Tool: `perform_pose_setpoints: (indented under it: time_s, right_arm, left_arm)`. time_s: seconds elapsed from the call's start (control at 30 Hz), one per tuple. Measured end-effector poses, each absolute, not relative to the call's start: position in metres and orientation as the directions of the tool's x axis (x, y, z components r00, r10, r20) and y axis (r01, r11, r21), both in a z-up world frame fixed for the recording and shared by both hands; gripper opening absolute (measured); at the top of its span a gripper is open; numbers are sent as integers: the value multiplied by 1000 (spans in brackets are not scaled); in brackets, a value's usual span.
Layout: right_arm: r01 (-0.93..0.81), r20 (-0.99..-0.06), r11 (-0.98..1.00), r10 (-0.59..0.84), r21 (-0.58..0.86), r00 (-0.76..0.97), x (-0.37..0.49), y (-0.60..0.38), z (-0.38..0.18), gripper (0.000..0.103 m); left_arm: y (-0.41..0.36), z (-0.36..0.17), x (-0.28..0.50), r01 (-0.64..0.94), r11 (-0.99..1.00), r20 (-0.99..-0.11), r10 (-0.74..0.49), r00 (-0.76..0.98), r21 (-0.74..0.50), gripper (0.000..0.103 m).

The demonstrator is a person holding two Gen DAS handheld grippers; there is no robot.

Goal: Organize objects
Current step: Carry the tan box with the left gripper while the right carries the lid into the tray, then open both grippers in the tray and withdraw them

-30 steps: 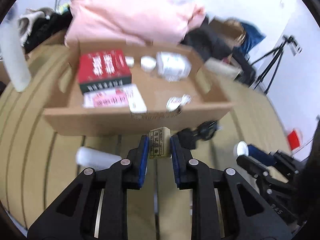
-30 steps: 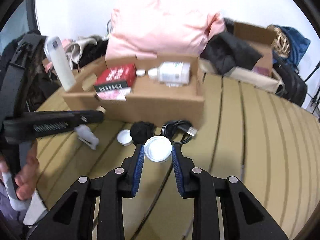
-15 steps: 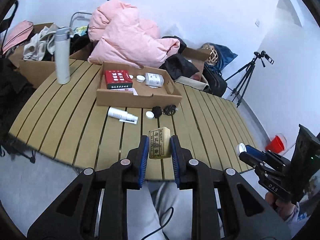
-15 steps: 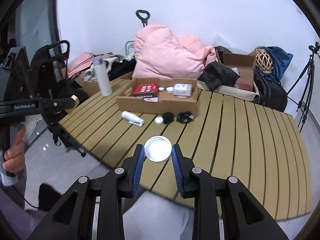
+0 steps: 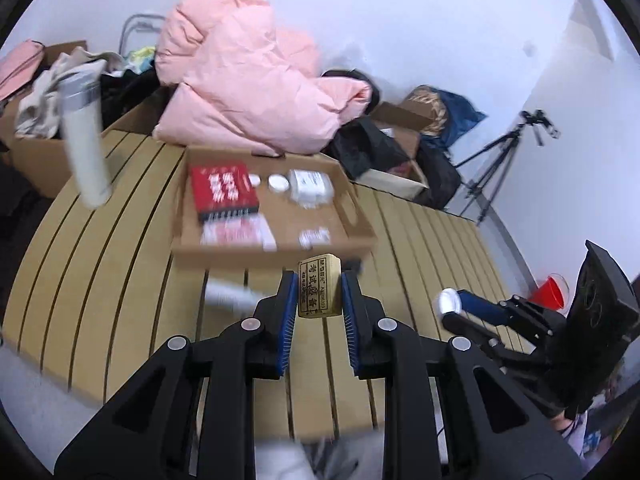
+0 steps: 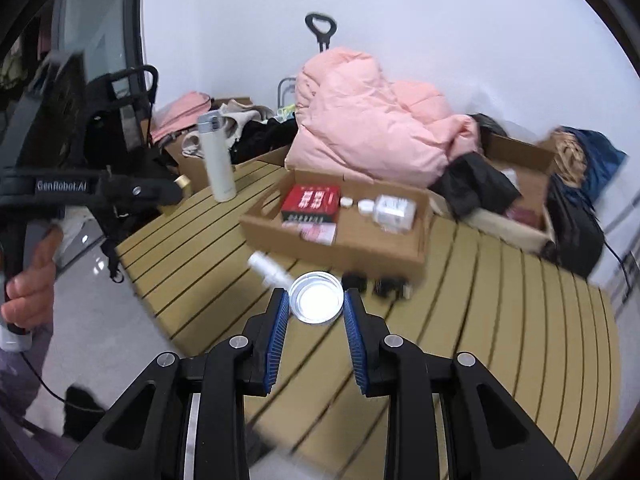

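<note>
My left gripper (image 5: 319, 285) is shut on a small gold box (image 5: 319, 292) with black print, held in the air above the near half of the slatted table (image 5: 120, 280). My right gripper (image 6: 316, 300) is shut on a round white jar (image 6: 317, 298) seen end-on. Beyond both stands a shallow cardboard tray (image 5: 276, 250) (image 6: 344, 250) holding a red box (image 5: 222, 188), a white bottle (image 5: 310, 186) and small white lids. In the left wrist view the right gripper (image 5: 452, 308) shows at the right. In the right wrist view the left gripper (image 6: 176, 190) shows at the left.
A white tube (image 5: 228, 296) (image 6: 270, 270) lies in front of the tray, with a black charger (image 6: 354, 282) and cable (image 6: 390, 288) beside it. A white flask (image 5: 86, 144) stands at the left. Pink bedding (image 5: 248, 80), bags and boxes crowd the far side.
Both grippers rose and pulled well back from the tray, then came partly forward toward it again. Each keeps its grip on the same object.
</note>
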State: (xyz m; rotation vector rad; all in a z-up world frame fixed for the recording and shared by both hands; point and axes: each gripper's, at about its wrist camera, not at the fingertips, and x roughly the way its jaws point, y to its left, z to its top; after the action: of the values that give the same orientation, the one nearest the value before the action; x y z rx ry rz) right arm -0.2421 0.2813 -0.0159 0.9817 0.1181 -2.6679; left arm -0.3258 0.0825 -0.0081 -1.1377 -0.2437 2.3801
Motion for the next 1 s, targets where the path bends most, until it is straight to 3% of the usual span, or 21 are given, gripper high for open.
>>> perform_pose_setpoints:
  time_s: [0.23, 0.37, 0.43, 0.47, 0.5, 0.53, 0.57, 0.63, 0.83, 1.0]
  right_arm:
    - [251, -777, -960, -253, 127, -577, -445, 286, -69, 31]
    - [236, -828, -968, -205, 90, -522, -513, 276, -114, 31]
    - [234, -839, -966, -213, 105, -501, -534, 273, -131, 32]
    - [245, -839, -961, -237, 128, -490, -542, 272, -136, 33]
    - [263, -841, -952, -267, 156, -471, -550, 271, -143, 37]
    - [267, -840, -950, -276, 164, -467, -554, 271, -145, 52]
    - [268, -831, -949, -282, 167, -479, -555, 273, -146, 80]
    - [280, -811, -943, -304, 181, -500, -554, 275, -143, 99]
    - [266, -788, -948, -296, 174, -540, -537, 288, -110, 99]
    - [260, -770, -959, -248, 110, -588, -477, 307, -61, 99]
  left_arm:
    - [142, -82, -511, -260, -918, -793, 390, -467, -298, 19]
    - [158, -135, -573, -221, -908, -832, 415, -367, -355, 19]
    - [162, -152, -589, -203, -913, -844, 406, -350, -355, 23]
    - [164, -157, -592, -196, -920, -855, 389, -344, -339, 33]
    - [162, -161, -593, -192, -925, -857, 377, -350, -329, 41]
    - [161, -160, -594, -197, -924, -853, 379, -359, -328, 45]
    - [159, -159, -592, -208, -922, -846, 383, -372, -326, 52]
    - [155, -153, -586, -222, -920, -834, 387, -393, -323, 61]
    - [137, -117, -563, -203, -937, -828, 346, -441, -284, 70]
    - [101, -69, -485, -178, -969, -771, 246, -588, -173, 88]
